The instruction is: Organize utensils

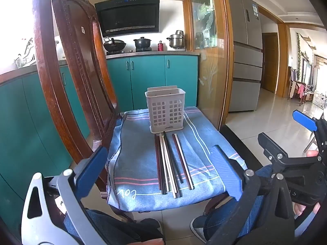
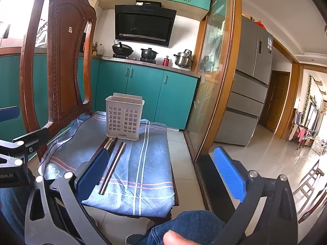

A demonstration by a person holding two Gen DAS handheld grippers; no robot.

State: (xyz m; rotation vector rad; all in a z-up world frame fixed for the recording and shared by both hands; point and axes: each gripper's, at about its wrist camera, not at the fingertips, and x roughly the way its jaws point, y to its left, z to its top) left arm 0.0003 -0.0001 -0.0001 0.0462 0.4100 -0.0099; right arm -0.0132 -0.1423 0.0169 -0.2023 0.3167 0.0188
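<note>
Looking along the left tool, its two blue pads stand spread as wide as they go, one at the lower left and one at the lower right of the view, with nothing between them and nothing touched. Ahead, a chair with a carved wooden back carries a blue striped cloth over its seat. On the cloth lies a bundle of chopsticks, dark and pale ones side by side, their far ends just beside the foot of a pale perforated holder that stands upright at the back of the seat. The chopsticks sit between the pads in the picture but well ahead of them. At the right edge the right tool shows, black-framed with a blue pad, a hand gripping it below. Jeans-clad knees fill the bottom.

From the right wrist view, the right tool is likewise spread fully, holding and touching nothing. Its left pad hides part of the chopsticks, which lie on the cloth in front of the holder. The right pad hangs over the floor beside the seat. A thumb shows at the bottom edge, above a knee. Part of the left tool shows at the left edge.
</note>
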